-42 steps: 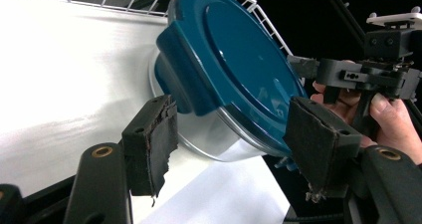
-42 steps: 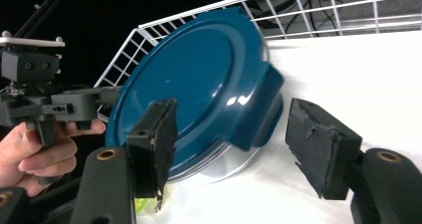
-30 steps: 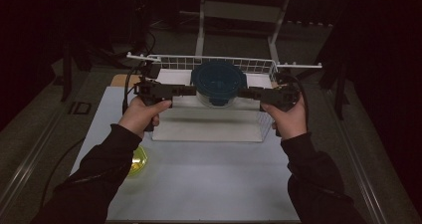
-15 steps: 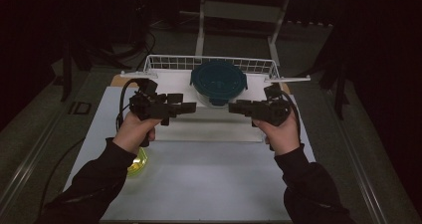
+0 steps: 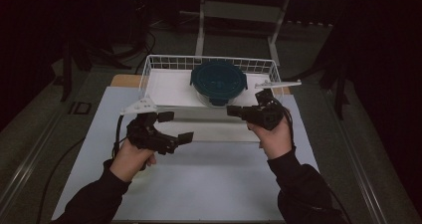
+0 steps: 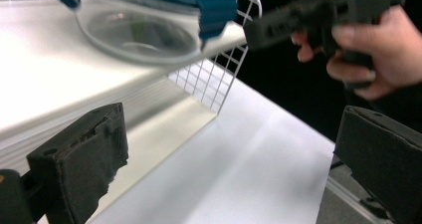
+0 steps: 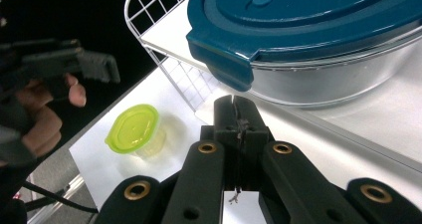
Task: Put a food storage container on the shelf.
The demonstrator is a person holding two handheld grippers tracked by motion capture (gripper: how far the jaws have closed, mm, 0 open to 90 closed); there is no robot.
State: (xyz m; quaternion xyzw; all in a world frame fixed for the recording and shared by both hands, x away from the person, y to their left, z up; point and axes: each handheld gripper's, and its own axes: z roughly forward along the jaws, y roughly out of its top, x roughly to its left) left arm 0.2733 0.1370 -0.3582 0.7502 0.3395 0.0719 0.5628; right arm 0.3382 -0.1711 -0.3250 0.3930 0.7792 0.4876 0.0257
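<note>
On the white tabletop [image 5: 199,184], in the high view, the left gripper [image 5: 171,129] is held in front of a white wire basket [image 5: 209,63]. Its black padded fingers [image 6: 84,159] stand spread wide with nothing between them, having just been opening. Inside the basket, on a white raised platform [image 5: 169,84], rests a round clear glass container with a dark teal snap-on lid [image 5: 218,80]. The right gripper [image 5: 233,110] is held just before this container, its tip close to the glass wall but apart from it. Its fingers [image 7: 234,119] have just been closing and now meet pad to pad, holding nothing. A small clear cup with a yellow-green lid [image 7: 134,129] stands on the tabletop near the person's left hand [image 5: 130,159].
</note>
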